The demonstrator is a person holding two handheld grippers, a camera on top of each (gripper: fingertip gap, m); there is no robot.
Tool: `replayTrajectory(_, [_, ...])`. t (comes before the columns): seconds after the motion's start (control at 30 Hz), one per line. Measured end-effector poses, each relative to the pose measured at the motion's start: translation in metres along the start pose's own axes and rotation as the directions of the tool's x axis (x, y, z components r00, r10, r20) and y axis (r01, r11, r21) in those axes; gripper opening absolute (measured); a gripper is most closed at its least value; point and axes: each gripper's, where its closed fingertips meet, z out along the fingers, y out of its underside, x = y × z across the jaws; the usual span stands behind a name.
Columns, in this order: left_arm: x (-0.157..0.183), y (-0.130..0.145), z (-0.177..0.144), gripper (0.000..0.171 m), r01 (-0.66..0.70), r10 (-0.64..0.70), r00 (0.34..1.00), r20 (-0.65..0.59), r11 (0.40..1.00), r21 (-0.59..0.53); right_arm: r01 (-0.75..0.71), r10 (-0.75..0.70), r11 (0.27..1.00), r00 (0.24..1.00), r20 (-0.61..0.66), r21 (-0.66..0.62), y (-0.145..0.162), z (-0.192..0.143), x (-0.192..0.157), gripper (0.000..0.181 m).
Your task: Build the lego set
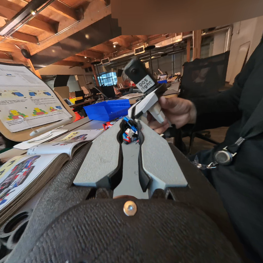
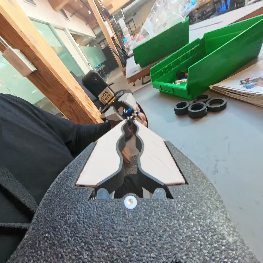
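Note:
A small Lego sub-assembly (image 1: 129,126) of black parts with blue pins is held in the air between both grippers. My left gripper (image 1: 129,123) is shut on it from below. My right gripper (image 1: 132,118) comes down from the upper right and meets it at its blue top end. In the right wrist view my right gripper (image 2: 130,122) is nearly shut on the black part, with the blue pins (image 2: 128,111) just beyond it at the left gripper (image 2: 125,113). A red, white and blue Lego vehicle (image 1: 128,137) stands on the table behind.
An open instruction booklet (image 1: 42,149) lies on the left, behind it a printed sheet on a stand (image 1: 28,99) and a blue bin (image 1: 108,109). Green bins (image 2: 199,71), several black tyres (image 2: 199,106) and the booklet (image 2: 242,91) sit on the grey table. A wooden post (image 2: 49,64) stands nearby. My left and right fingertips are right by each other.

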Motion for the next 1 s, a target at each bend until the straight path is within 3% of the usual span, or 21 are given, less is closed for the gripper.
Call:
replayTrajectory(0.13, [0.001, 0.001, 0.002, 0.015, 0.045, -0.045, 0.999, -0.001, 0.998, 0.036, -0.106, 0.102, 0.994, 0.990, 0.092, 0.038, -0.001, 0.002, 0.000, 0.008])
replayTrajectory(0.37, [0.000, 0.004, 0.007, 0.014, 0.101, -0.101, 0.995, 0.007, 0.995, 0.018, -0.116, 0.109, 0.992, 0.988, 0.109, 0.057, 0.000, 0.001, 0.003, 0.007])
replayTrajectory(0.47, [-0.006, 0.025, 0.010, 0.015, 0.171, -0.168, 0.985, 0.032, 0.977, -0.130, -0.038, 0.038, 0.999, 0.999, -0.008, 0.022, 0.006, 0.003, 0.017, 0.006])
replayTrajectory(0.53, [-0.001, 0.038, 0.009, 0.025, 0.325, -0.343, 0.939, -0.027, 0.911, -0.256, 0.058, -0.061, 0.998, 0.994, -0.086, -0.040, 0.015, 0.004, 0.025, 0.006])
replayTrajectory(0.6, [-0.001, 0.039, 0.005, 0.012, 0.391, -0.426, 0.903, -0.054, 0.868, -0.307, 0.134, -0.139, 0.989, 0.987, -0.082, -0.064, 0.020, 0.007, 0.020, 0.006])
replayTrajectory(0.7, [0.002, 0.035, 0.004, 0.010, 0.340, -0.388, 0.917, -0.091, 0.882, -0.326, 0.236, -0.237, 0.971, 0.967, -0.089, -0.028, 0.019, 0.007, 0.013, 0.006])
replayTrajectory(0.8, [0.004, 0.044, 0.006, 0.014, 0.244, -0.297, 0.952, -0.079, 0.885, -0.397, 0.234, -0.235, 0.972, 0.965, -0.112, -0.023, 0.023, 0.005, 0.017, 0.006])
replayTrajectory(0.9, [0.008, 0.050, 0.005, 0.018, 0.234, -0.305, 0.948, -0.092, 0.863, -0.447, 0.221, -0.223, 0.975, 0.968, -0.113, -0.033, 0.028, 0.005, 0.019, 0.006])
replayTrajectory(1.0, [0.008, 0.053, 0.002, 0.012, 0.249, -0.330, 0.939, -0.093, 0.842, -0.478, 0.230, -0.236, 0.971, 0.965, -0.116, -0.064, 0.031, 0.008, 0.018, 0.006])
